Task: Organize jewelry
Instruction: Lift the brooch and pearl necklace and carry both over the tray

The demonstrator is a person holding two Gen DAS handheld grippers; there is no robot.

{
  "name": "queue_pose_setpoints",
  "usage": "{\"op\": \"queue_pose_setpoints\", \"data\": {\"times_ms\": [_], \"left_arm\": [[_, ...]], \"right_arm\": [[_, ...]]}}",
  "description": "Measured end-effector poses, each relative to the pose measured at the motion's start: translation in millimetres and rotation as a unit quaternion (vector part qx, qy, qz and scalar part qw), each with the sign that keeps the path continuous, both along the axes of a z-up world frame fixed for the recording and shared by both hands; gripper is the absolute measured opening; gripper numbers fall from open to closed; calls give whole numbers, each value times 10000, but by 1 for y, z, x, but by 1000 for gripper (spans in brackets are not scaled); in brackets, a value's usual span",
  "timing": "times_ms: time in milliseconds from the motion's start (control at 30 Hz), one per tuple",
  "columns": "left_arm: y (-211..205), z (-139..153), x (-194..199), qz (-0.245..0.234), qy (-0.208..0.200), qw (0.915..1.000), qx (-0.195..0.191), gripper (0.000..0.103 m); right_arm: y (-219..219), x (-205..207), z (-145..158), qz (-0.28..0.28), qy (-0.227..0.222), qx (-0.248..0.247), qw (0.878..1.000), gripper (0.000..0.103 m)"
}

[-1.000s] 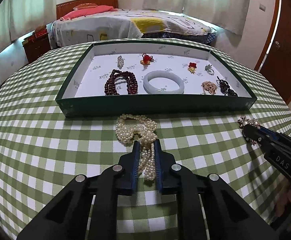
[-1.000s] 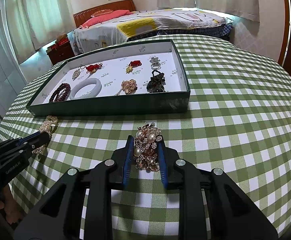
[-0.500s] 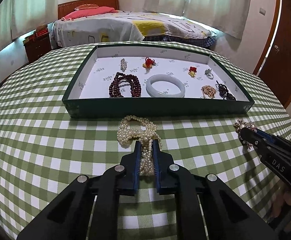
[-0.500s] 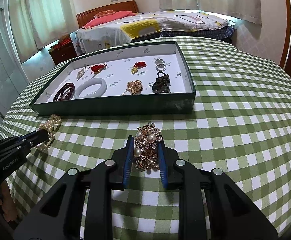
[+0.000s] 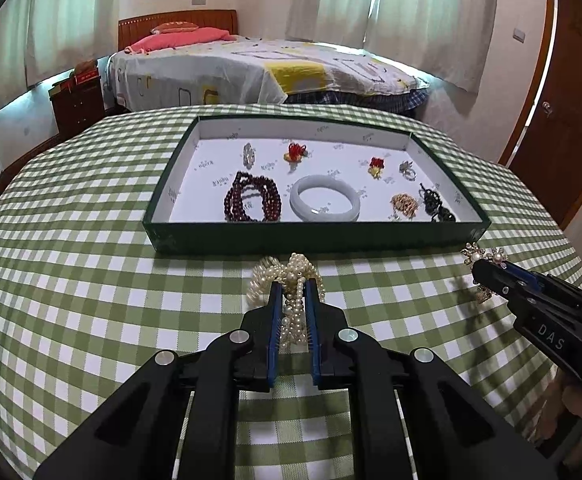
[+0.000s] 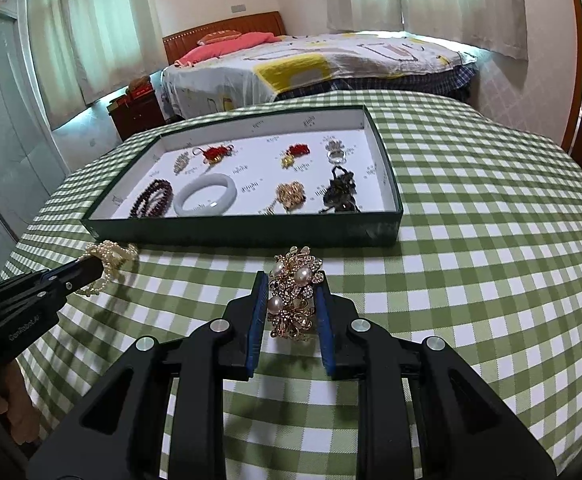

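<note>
Both handheld grippers angle downward toward the green tray (image 5: 315,236), each short of its near wall. The left gripper (image 5: 291,288) is clamped tight on a pearl strand (image 5: 291,280), level with the tray's middle. The right gripper (image 6: 289,280), off the tray's right end, pinches a gold brooch (image 6: 293,292). A hand (image 6: 15,396) grips the left handle.

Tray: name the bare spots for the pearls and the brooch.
In the tray, bare floor lies left of the dark red beads, along the left wall, and mid-floor behind the white bangle. The right end is crowded.
</note>
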State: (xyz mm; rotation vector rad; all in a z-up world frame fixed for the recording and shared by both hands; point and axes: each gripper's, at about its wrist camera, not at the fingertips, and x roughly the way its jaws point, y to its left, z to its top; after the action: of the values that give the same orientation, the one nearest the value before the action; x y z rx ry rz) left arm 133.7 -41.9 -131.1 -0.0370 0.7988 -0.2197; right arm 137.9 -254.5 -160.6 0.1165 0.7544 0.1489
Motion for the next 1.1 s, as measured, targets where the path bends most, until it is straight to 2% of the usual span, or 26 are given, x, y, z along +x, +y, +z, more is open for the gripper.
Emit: {"op": "queue_pose_setpoints", "data": {"times_ms": [667,1100], "left_arm": [[6,32,-8,69,-377,9992,-110,11],[11,60,5,96,-739,9970,-183,11]], "right_arm": [[15,-12,30,157,-290,51,9994,23],[21,0,58,239,-607,69,9978,23]]}}
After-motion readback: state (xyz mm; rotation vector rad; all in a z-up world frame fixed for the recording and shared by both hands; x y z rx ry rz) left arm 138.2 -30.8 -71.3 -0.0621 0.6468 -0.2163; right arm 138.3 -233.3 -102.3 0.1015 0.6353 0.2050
